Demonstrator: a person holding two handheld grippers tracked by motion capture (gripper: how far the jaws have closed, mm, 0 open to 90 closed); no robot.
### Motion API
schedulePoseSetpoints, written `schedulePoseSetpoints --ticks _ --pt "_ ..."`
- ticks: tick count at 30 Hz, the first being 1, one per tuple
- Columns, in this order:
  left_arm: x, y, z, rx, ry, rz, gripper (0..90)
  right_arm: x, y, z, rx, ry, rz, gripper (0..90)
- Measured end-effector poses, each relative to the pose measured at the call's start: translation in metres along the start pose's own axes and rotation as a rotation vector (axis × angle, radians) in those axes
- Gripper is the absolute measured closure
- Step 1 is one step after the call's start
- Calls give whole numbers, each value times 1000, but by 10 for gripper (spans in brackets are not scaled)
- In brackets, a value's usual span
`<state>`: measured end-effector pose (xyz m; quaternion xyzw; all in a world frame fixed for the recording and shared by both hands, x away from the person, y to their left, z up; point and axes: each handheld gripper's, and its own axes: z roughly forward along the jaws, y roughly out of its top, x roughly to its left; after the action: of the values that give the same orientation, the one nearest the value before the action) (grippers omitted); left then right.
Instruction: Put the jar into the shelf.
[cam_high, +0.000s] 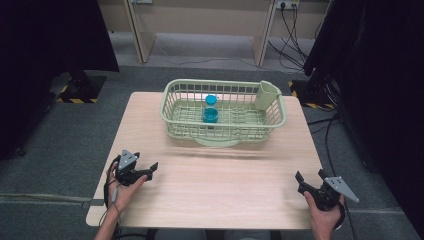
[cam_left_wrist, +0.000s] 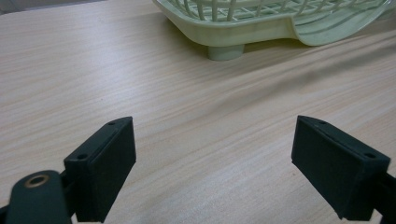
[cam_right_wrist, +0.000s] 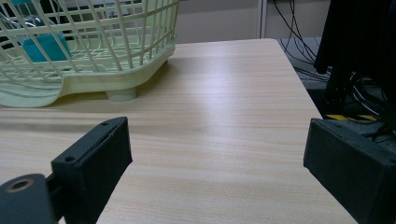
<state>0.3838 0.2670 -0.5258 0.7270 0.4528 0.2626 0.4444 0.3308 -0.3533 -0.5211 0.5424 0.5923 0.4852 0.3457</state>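
from the high view i've got the left gripper (cam_high: 150, 169) resting at abt 8 o'clock on the wooden table (cam_high: 225, 175), near the front-left corner, held in my left hand (cam_high: 122, 187) w/ its grey plate on top and cable trailing off the table edge. the right gripper (cam_high: 306, 181) sits at abt 4 o'clock near the front-right corner, in my right hand (cam_high: 322, 212), its grey plate sticking out to the right. both are well apart from each other and from the basket. in the left gripper view its jaws are spread wide w/ nothing but bare tabletop btwn them; same in the right gripper view, jaws spread, only wood btwn. the pale green basket (cam_high: 172, 112) stands at 12 o'clock on the far half of the table, upright on short feet, w/ a small cutlery pocket (cam_high: 267, 95) of the same green clipped inside its 2 o'clock corner. inside the basket, roughly mid-floor, is a blue cup (cam_high: 210, 115), and just behind it at 12 o'clock a second blue piece (cam_high: 211, 100), touching or nearly so, can't tell which. the left gripper view catches the basket's near rim and one foot (cam_left_wrist: 225, 50) at 12 o'clock; the right gripper view has the basket at 10 o'clock w/ the blue cup (cam_right_wrist: 44, 46) seen thru the lattice.
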Motion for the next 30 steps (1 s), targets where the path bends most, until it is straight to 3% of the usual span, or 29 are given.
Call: schedulePoseSetpoints --ticks 18,30 --pt "-3 -2 2 15 14 26 143 0 0 0 -1 1 2 79" --pt "-2 -2 2 14 7 19 141 0 0 0 0 2 3 78"
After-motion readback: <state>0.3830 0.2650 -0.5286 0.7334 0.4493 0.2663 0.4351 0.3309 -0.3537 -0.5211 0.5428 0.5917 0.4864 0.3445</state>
